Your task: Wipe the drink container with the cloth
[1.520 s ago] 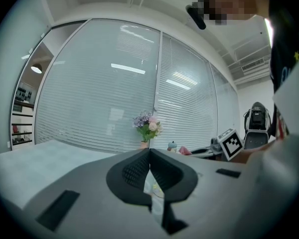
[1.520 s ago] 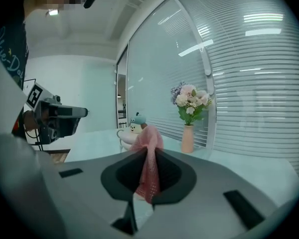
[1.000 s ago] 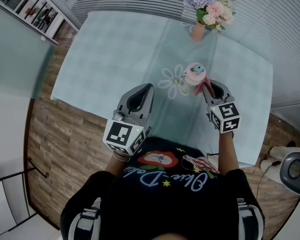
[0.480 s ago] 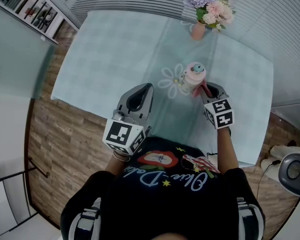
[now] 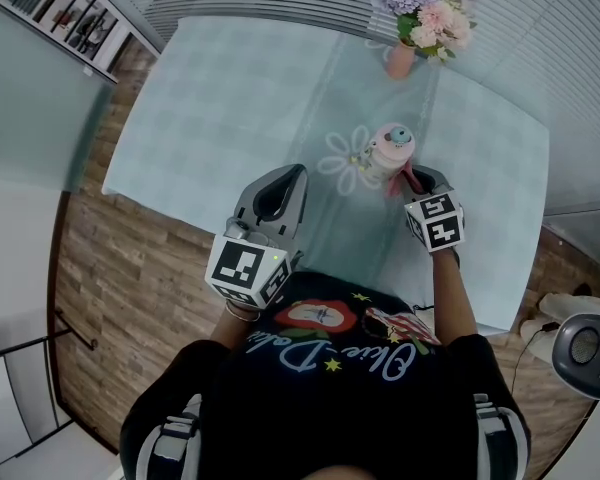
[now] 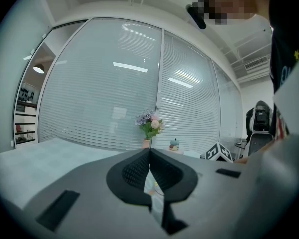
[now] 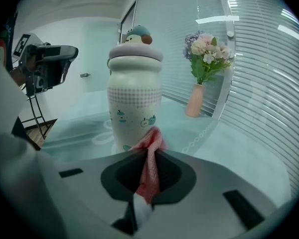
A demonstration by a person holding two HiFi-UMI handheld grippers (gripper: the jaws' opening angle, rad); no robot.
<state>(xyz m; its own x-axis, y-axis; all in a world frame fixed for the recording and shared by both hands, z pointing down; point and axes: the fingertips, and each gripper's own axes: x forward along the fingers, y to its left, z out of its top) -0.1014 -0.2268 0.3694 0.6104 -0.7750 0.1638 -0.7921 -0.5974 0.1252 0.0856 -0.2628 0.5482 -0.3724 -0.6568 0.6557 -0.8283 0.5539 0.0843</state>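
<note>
Right side has crept in a touch over the last second, the marker cube sliding closer to the bottle, while the left side hasn't budged. Setting the scene: a pale teal checked table (image 5: pixel 230 98) fills the view, a pink vase of flowers (image 5: pixel 400 60) at its far edge. Nearer the person and right of centre stands the cream, pink-lidded cylindrical drink container (image 5: pixel 388 148), upright on the tabletop, long axis straight up and down. And here's the relation that matters: the container sits dead ahead of the grey right gripper (image 5: pixel 410 180), just beyond its jaw tips, so the wipe looks set to run along that vertical wall, up from the base. That gripper is clamped tight on a pink checked cloth (image 7: pixel 149 171), the fabric pinched between the pads with its free end poking out front and, as far as the right gripper view shows, pressed against the lower body of the container. The grey left gripper (image 5: pixel 292 180) hangs well apart to the left, above the table's near part, jaws closed together with nothing between them, clearly the farther of the two. So it's the right one's job, and the container stands unsteadied, which could let it slide or tip under a firm push.
</note>
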